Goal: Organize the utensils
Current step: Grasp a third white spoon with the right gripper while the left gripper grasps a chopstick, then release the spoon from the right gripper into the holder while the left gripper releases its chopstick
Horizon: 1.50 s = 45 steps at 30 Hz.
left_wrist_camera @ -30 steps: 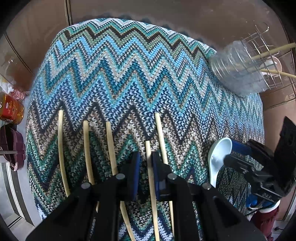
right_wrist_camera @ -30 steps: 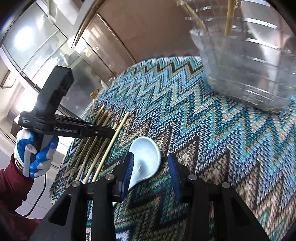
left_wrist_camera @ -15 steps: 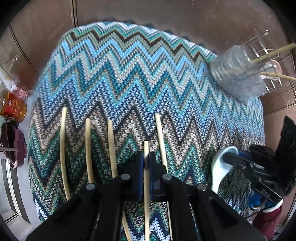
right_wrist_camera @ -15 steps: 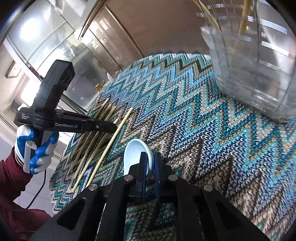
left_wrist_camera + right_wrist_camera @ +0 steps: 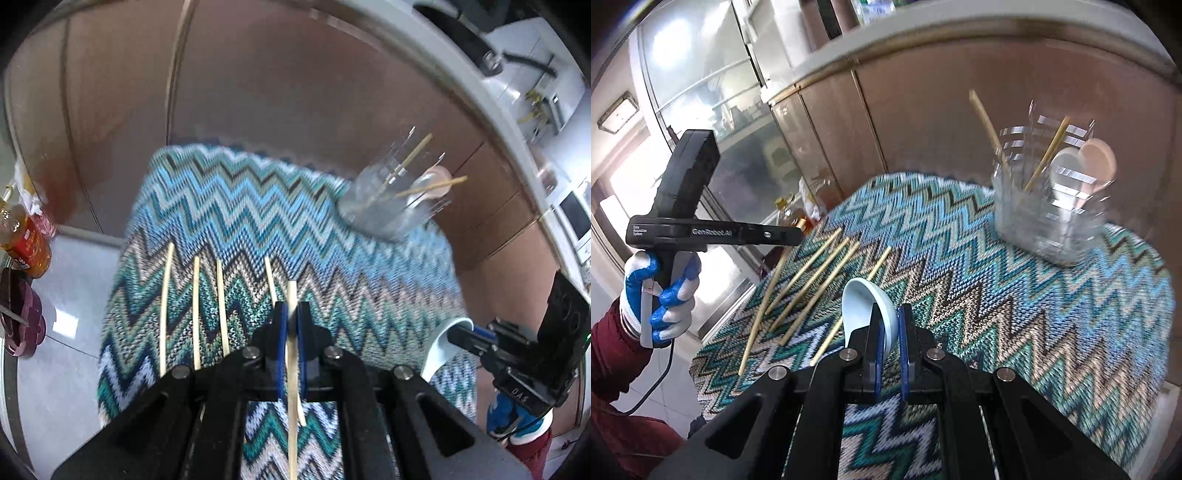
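My left gripper (image 5: 291, 312) is shut on a bamboo chopstick (image 5: 292, 373) and holds it above the zigzag cloth (image 5: 240, 210). Several more chopsticks (image 5: 195, 310) lie on the cloth to its left; they also show in the right wrist view (image 5: 812, 284). My right gripper (image 5: 889, 314) is shut on a pale blue ceramic spoon (image 5: 864, 306), lifted off the cloth; the spoon also shows in the left wrist view (image 5: 441, 347). A clear holder (image 5: 1049, 214) at the far right of the table holds chopsticks and spoons; it also shows in the left wrist view (image 5: 391, 203).
Brown cabinet fronts (image 5: 258, 92) stand behind the table. A bottle of amber liquid (image 5: 22, 243) and a dark purple object (image 5: 22, 321) sit off the table's left side. The left hand-held gripper body (image 5: 701, 221) is at the left of the right wrist view.
Both grippers have risen from the cloth, the left with the chopstick and the right with the spoon. A second ago both were open; they closed half a second ago.
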### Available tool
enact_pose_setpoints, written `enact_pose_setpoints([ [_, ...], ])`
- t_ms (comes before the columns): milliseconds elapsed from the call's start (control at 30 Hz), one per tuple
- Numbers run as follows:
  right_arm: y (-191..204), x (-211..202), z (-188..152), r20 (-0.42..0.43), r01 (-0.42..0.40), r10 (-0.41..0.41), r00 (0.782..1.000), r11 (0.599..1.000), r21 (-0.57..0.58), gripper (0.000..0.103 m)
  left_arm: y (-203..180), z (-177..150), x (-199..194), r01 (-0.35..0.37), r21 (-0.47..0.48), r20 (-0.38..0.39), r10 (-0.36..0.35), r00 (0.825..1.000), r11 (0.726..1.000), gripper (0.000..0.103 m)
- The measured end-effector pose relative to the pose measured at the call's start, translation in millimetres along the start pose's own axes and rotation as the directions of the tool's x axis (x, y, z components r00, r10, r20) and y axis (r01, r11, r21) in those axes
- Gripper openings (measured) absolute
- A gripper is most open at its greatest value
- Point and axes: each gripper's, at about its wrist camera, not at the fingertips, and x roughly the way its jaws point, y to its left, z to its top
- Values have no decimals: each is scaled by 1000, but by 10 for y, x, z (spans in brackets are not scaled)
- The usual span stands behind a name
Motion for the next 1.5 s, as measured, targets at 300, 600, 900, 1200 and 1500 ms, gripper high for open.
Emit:
enact_pose_setpoints([
  [300,363,-839,147,198,207,-198,960,978,-23,7,-308,122,-955,33,23,254,-37,966,999,5],
  [600,210,-1406,467,397,449,-439,806,891,72,7,-742,588,-1315,19,58,457,-43,888,998,5],
  [900,-253,-1367,955,520,609,-589,618,778,157,7,-1404,1314,-1021,18,93,627,-73,775,995,5],
  [1200,-861,-892,1210,523,611,-603,602,770,185,8,-1966,1720,-258,-20,133,739,-85,668,991,5],
  [1500,-1118,-386,1114,498,652,-639,586,737,178,8,-1933,1618,643,-101,106,753,-13,658,989,5],
])
